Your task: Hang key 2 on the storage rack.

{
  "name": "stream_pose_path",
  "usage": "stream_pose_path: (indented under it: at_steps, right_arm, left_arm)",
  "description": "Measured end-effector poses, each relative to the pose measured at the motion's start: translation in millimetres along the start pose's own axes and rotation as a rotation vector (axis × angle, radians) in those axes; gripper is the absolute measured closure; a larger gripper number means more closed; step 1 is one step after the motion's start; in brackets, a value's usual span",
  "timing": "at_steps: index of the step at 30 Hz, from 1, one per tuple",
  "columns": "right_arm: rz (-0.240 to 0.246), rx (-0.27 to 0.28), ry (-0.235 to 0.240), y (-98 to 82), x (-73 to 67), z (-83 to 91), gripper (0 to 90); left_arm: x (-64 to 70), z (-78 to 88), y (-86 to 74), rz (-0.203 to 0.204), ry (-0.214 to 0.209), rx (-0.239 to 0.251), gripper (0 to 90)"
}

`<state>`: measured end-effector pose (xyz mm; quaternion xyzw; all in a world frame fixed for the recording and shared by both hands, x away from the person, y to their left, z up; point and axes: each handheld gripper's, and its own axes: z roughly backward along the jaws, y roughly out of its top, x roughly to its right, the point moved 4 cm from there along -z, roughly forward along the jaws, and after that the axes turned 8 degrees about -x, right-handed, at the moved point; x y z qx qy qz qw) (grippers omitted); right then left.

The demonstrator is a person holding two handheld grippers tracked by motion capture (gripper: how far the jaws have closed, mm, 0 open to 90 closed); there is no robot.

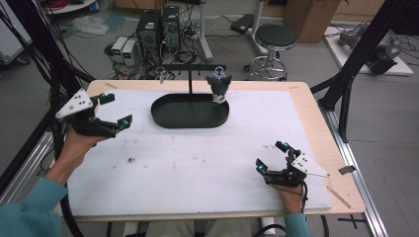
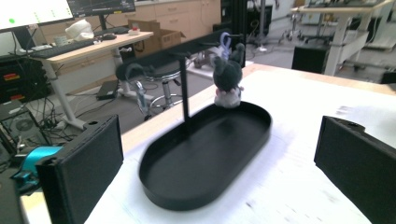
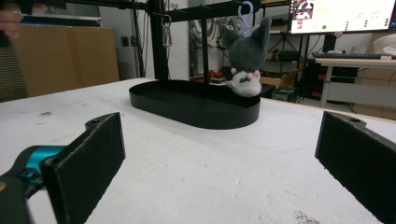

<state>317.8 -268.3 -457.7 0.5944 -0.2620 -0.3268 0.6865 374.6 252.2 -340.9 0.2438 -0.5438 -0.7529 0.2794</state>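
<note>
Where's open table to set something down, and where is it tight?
The white mat between the left gripper and right gripper is bare, and so is the strip right of the tray. It is tight at the tray's far end, where the plush hangs from the stand.

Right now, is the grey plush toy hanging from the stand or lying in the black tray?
Hanging. The plush toy dangles by its purple clip from the stand's crossbar, above the tray.

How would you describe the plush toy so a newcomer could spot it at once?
At the far side of the white table lies a black oval tray with a T-shaped stand. The plush toy, dark grey and eared, hangs from the bar's right end by a clip.
</note>
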Motion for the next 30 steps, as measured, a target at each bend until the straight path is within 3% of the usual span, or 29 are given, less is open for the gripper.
stream_pose_path:
  at_steps: [3,7,14,21,24,30]
  right_arm:
    - [0.003,-0.002,-0.002,0.0,-0.5,-0.1,0.8]
    - [0.001,-0.003,0.0,-0.2,-0.6,0.2,0.8]
    - [0.002,-0.003,-0.002,0.0,-0.5,-0.2,0.8]
    - [0.0,-0.002,-0.005,0.0,-0.3,0.1,0.8]
    - [-0.001,-0.001,-0.003,0.0,-0.3,0.2,0.8]
    - [0.002,-0.003,-0.005,-0.1,-0.7,0.0,0.8]
  left_arm:
    - [10.9,7.0,-23.2,0.018,-0.006,0.017,1.7]
    - [20.3,13.4,-48.9,0.025,0.018,0.041,1.7]
    - [32.4,16.1,-99.8,0.104,0.035,0.067,1.7]
    - [40.5,18.8,-115.4,0.088,0.051,0.117,1.7]
    - [40.0,17.1,-123.6,0.118,0.049,0.114,1.7]
    - [44.1,20.6,-124.5,0.077,0.072,0.157,1.7]
